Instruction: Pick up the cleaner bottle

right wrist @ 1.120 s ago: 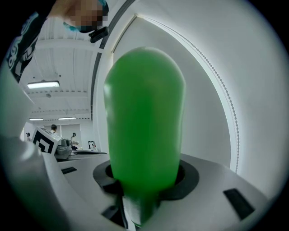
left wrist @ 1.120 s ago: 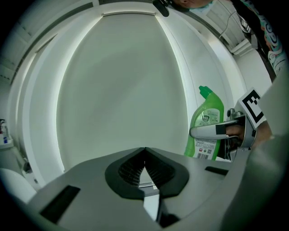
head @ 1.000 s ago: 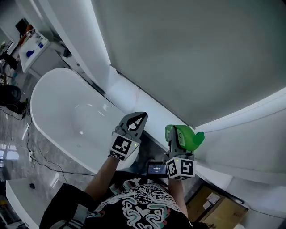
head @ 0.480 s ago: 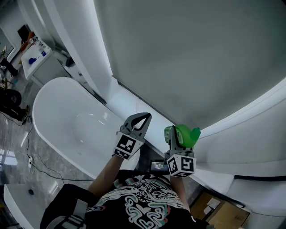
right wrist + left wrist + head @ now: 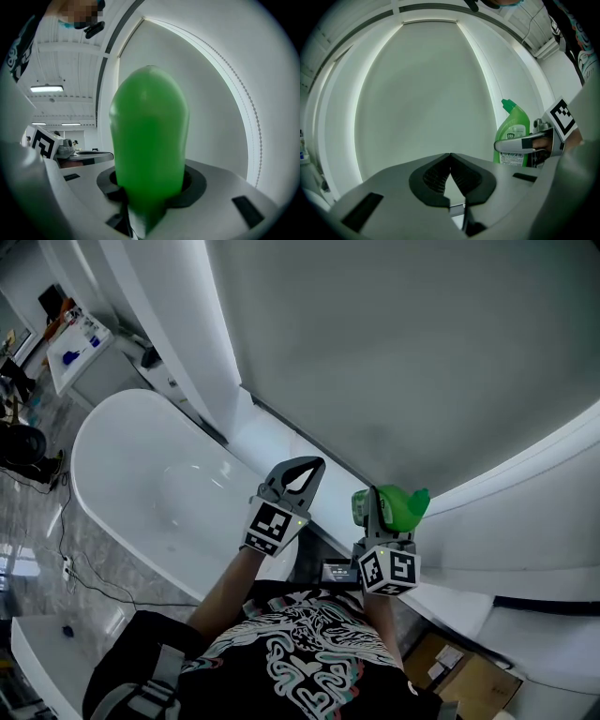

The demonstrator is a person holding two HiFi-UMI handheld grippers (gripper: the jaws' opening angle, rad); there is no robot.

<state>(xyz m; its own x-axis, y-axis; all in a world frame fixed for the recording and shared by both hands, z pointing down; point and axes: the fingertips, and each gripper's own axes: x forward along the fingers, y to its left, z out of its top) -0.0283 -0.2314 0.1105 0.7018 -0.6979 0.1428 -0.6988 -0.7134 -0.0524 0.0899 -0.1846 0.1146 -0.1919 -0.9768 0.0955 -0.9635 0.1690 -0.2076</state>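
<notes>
The green cleaner bottle [image 5: 394, 507] is held in the air by my right gripper [image 5: 380, 521], whose jaws are shut on its body. In the right gripper view the bottle [image 5: 149, 140] fills the middle, clamped between the dark pads. From the left gripper view the bottle [image 5: 513, 136] appears at the right with its bent neck up and a label on its front, the right gripper [image 5: 525, 144] across it. My left gripper [image 5: 298, 474] is raised beside it, jaws shut with nothing between them [image 5: 450, 166].
A white bathtub [image 5: 141, 474] lies below and to the left. A grey-green wall panel [image 5: 394, 352] with lit white edges stands ahead. A white ledge [image 5: 487, 568] runs along the right. A cardboard box [image 5: 459, 671] sits on the floor at lower right.
Both grippers have risen a little, the right one carrying the green bottle up with it. The grip on the bottle looks the same.
</notes>
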